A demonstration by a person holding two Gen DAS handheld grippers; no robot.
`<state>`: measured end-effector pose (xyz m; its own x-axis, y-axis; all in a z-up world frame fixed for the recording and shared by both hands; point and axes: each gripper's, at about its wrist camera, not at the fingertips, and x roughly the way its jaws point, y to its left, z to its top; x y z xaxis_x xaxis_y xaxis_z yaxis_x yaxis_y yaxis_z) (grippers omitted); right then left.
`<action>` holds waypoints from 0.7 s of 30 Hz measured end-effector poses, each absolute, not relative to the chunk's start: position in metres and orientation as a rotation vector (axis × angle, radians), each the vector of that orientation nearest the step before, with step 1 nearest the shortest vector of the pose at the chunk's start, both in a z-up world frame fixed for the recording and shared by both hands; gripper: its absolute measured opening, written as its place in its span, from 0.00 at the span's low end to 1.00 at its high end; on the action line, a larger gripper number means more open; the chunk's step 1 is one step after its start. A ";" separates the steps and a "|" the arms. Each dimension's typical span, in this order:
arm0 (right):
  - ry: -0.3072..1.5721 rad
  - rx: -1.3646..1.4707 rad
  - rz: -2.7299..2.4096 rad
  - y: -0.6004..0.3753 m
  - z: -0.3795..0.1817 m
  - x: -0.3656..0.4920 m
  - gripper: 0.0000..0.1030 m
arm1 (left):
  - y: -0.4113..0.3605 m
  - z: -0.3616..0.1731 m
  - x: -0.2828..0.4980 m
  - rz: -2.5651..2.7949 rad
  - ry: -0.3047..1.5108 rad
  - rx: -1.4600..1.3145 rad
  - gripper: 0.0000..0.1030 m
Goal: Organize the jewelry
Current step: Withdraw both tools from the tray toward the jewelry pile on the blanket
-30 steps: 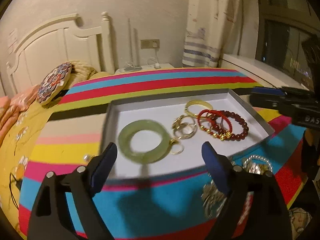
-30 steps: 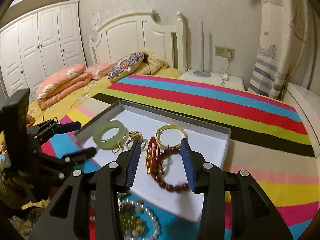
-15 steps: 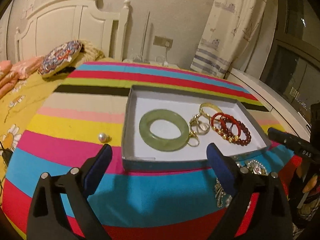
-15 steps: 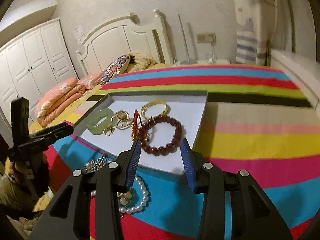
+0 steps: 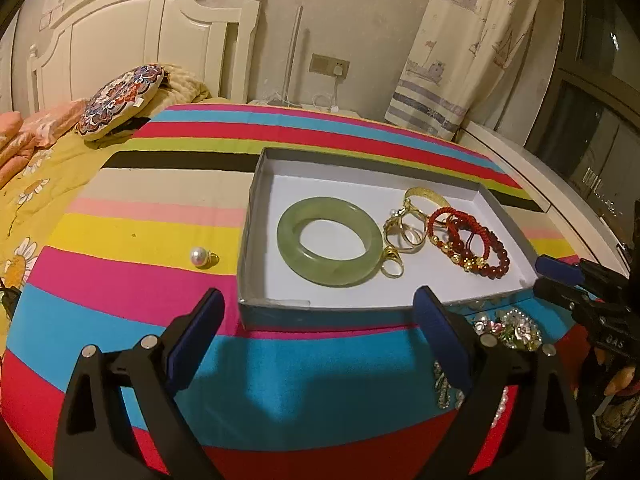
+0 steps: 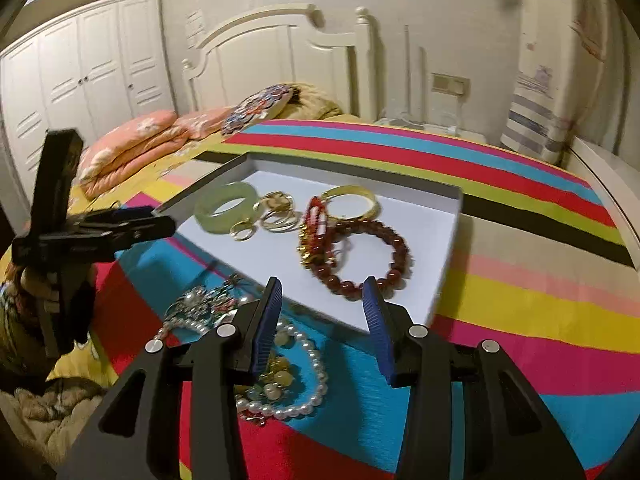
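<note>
A shallow white box (image 5: 276, 168) (image 6: 448, 248) lies on the striped bedspread. It holds a green jade bangle (image 5: 330, 240) (image 6: 226, 206), gold rings (image 5: 404, 230), a gold bangle (image 5: 426, 196) (image 6: 352, 200), red cord bracelets (image 5: 448, 224) and a dark red bead bracelet (image 6: 364, 256). A pearl earring (image 5: 200, 257) lies on the cloth left of the box. A pearl necklace (image 6: 304, 384) and brooches (image 5: 516, 326) lie in front of the box. My left gripper (image 5: 316, 340) is open and empty before the box. My right gripper (image 6: 322, 316) is open and empty above the necklace.
The bed's white headboard (image 5: 120, 48), a patterned round cushion (image 5: 120, 100) and pink pillows (image 6: 132, 148) are beyond the striped cloth. A wardrobe (image 6: 80, 72) stands far left. A curtain (image 5: 460, 60) and a window sill (image 5: 560, 184) are on the right.
Both grippers have pulled back from the box and stay open. The left view has swung left, bringing the pearl earring into sight. The right gripper now hovers over the pearl necklace.
</note>
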<state>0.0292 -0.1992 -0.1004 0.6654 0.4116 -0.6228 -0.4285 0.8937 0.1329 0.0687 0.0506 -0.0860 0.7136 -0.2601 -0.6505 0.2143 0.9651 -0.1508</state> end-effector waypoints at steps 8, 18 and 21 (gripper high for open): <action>0.701 -0.169 0.538 -0.167 -0.102 0.019 0.50 | 0.049 -0.087 0.069 -0.260 0.733 -0.059 0.92; 0.692 -0.229 0.577 -0.153 -0.098 0.015 0.50 | 0.047 -0.088 0.068 -0.266 0.739 -0.050 0.92; 0.681 -0.264 0.615 -0.146 -0.098 0.007 0.50 | 0.047 -0.089 0.068 -0.267 0.741 -0.049 0.92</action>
<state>0.0075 -0.1462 -0.0976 0.6099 0.4425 -0.6574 -0.6092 0.7923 -0.0319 0.0676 0.0474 -0.0885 0.7055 -0.2572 -0.6604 0.2229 0.9651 -0.1378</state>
